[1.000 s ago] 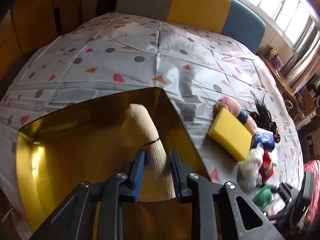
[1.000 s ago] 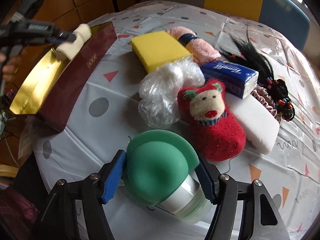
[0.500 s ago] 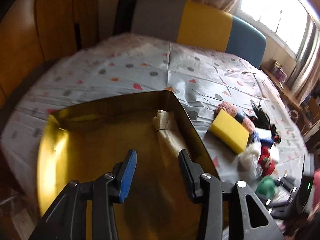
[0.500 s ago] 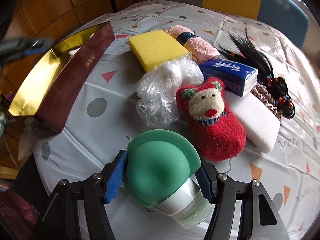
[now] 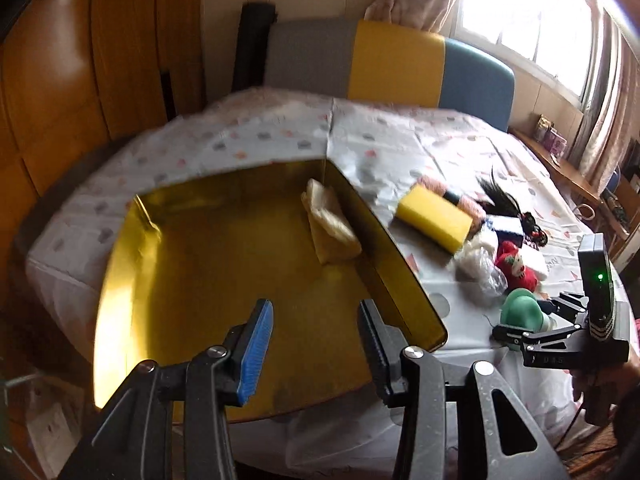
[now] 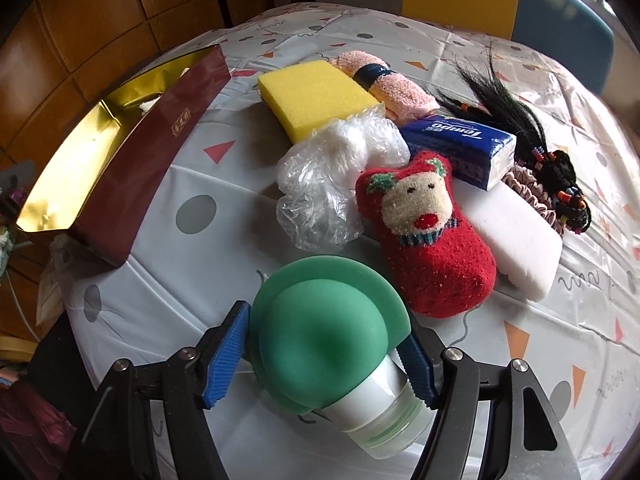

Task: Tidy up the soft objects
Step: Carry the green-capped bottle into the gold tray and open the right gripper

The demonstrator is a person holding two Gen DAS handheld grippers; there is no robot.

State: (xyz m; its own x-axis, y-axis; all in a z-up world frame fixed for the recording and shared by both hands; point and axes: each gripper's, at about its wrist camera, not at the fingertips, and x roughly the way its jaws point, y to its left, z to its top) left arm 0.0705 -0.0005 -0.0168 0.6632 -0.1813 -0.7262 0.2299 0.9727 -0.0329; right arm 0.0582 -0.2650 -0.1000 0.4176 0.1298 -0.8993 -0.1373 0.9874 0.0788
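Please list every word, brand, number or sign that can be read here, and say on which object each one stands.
"Tempo": on the blue tissue pack, printed upside down in the right wrist view.
Gold characters on the dark red box wall: too small to read.
Nothing else is readable.

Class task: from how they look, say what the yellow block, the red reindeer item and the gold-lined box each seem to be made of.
Yellow block: probably foam sponge, matte, porous faces. Red reindeer item: fuzzy knitted fabric, likely a sock, with visible fibres. Gold-lined box: seemingly card, with shiny foil-like lining that mirrors the light.
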